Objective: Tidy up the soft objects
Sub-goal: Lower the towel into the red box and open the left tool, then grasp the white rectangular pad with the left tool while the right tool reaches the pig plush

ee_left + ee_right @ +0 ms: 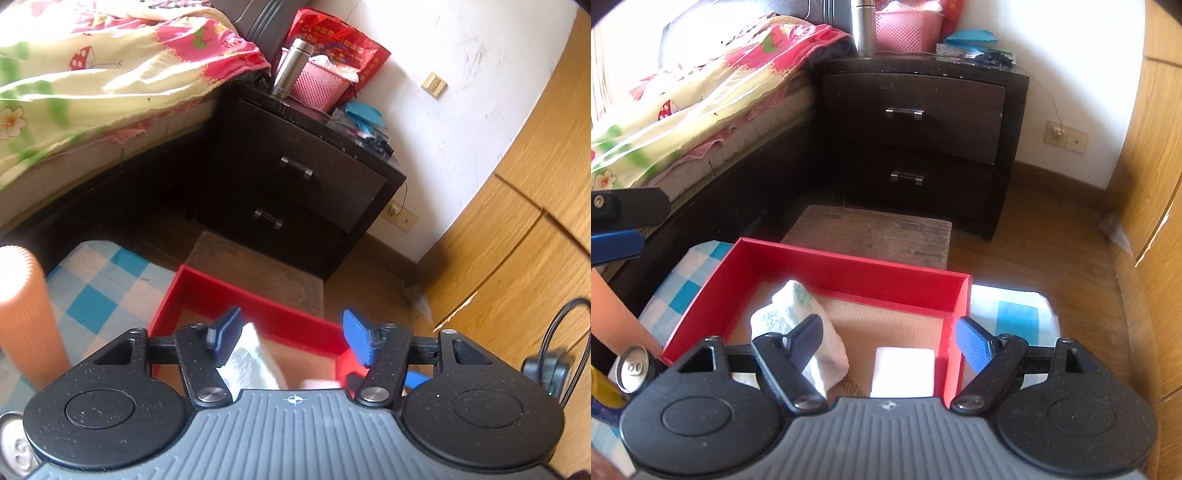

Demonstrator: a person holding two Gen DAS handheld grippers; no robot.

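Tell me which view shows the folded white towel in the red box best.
The right wrist view: the folded white towel stands nearly whole inside the red box, beside a flat white pad. The left wrist view shows only a blurred strip of it.

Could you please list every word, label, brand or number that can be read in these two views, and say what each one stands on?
"288": yellow digits on the red bag behind the pink basket; the yellow characters around them are too blurred to read.
Can top: embossed marks on the lid, too blurred to read.
Left gripper and right gripper bodies: only a small round symbol, no words.
Nothing else carries legible text.
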